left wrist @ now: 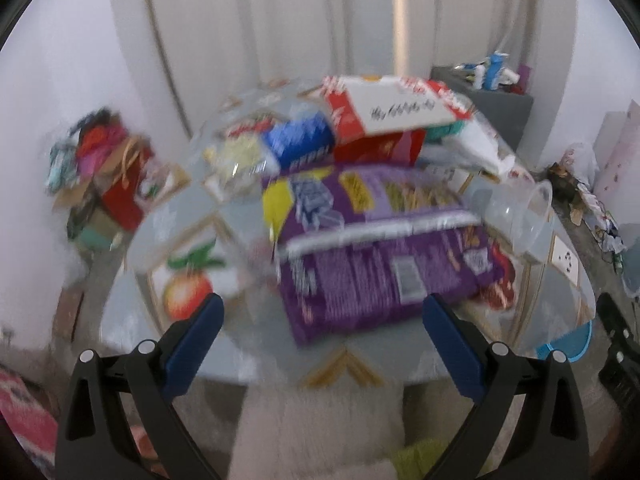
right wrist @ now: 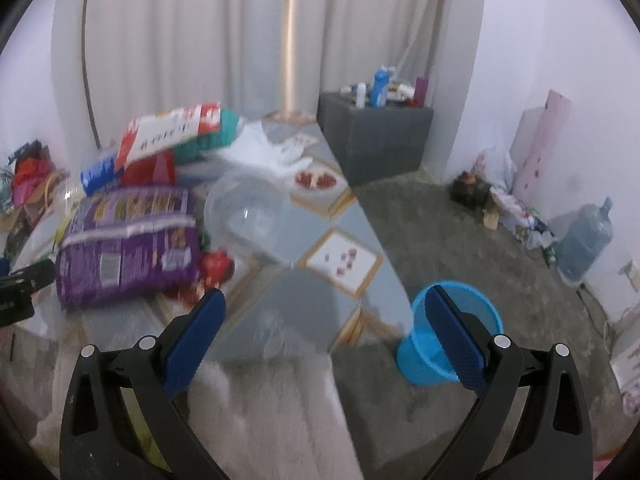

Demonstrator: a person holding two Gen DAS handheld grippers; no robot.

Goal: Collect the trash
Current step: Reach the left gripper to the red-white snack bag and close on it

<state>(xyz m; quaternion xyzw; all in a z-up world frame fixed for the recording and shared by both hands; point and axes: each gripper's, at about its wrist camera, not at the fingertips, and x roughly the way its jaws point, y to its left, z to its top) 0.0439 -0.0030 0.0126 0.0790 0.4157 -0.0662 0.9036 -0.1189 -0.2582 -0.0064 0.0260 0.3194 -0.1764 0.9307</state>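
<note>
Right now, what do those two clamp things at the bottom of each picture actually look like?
Both look alike. The left gripper and the right gripper each have two black plastic arms with triangular cut-outs and round silver pins at the joints. Each arm ends in a flat, dark blue textured pad. No cables, sleeves or hands show.

Wide-open right gripper [right wrist: 324, 334] over table [right wrist: 288, 300] edge (blue bin [right wrist: 424, 364] beside).
</note>
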